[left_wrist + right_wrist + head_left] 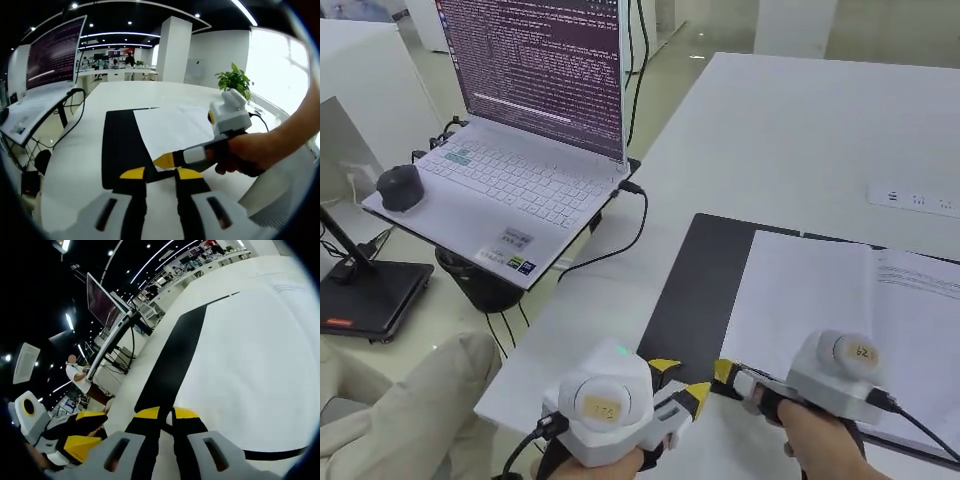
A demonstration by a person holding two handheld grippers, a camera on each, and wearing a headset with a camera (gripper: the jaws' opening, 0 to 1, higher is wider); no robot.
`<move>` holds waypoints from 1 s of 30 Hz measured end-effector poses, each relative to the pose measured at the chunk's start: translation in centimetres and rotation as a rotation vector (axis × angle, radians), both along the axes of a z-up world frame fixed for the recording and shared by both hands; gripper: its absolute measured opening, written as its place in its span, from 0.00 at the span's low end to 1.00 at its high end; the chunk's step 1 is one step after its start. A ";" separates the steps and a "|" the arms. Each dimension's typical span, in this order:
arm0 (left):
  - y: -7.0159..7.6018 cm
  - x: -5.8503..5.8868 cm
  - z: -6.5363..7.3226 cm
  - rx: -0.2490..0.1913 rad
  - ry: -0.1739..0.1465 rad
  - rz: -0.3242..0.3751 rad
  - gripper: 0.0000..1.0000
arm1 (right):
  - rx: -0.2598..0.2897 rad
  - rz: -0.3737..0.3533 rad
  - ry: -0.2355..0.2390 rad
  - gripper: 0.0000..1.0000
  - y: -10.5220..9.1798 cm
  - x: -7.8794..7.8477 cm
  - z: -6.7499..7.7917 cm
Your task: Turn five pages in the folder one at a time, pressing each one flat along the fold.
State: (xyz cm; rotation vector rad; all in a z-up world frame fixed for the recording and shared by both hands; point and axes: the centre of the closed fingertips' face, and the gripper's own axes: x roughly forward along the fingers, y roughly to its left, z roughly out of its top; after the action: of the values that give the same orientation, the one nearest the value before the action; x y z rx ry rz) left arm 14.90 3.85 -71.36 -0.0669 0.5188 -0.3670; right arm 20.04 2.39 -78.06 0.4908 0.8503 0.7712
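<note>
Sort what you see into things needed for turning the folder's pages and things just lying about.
Needed: folder, white pages, left claw, right claw.
Lying about: laptop, mouse, socket strip, potted plant.

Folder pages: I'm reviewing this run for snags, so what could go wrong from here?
1. The right hand-held gripper sits with jaws closed at the near corner of the top page; it could crease it or lift several sheets.
2. The left hand-held gripper hovers open right beside it, so the two may collide during the turn.
</note>
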 end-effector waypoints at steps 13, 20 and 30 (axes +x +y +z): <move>-3.3 3.7 -3.0 0.005 0.039 -0.073 0.19 | 0.074 -0.123 -0.028 0.08 -6.8 3.4 2.7; -4.9 5.6 -5.7 0.059 0.080 -0.123 0.18 | 0.074 -0.187 -0.044 0.04 -10.7 4.6 3.3; -4.7 6.2 -7.4 0.131 0.085 -0.110 0.14 | 0.063 -0.225 -0.037 0.01 -13.3 5.3 2.9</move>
State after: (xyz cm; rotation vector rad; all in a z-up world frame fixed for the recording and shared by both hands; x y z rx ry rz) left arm 21.11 -0.82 -78.78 0.0731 0.6311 -0.4376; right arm 25.35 -10.94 -75.17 0.6152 0.7236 0.5992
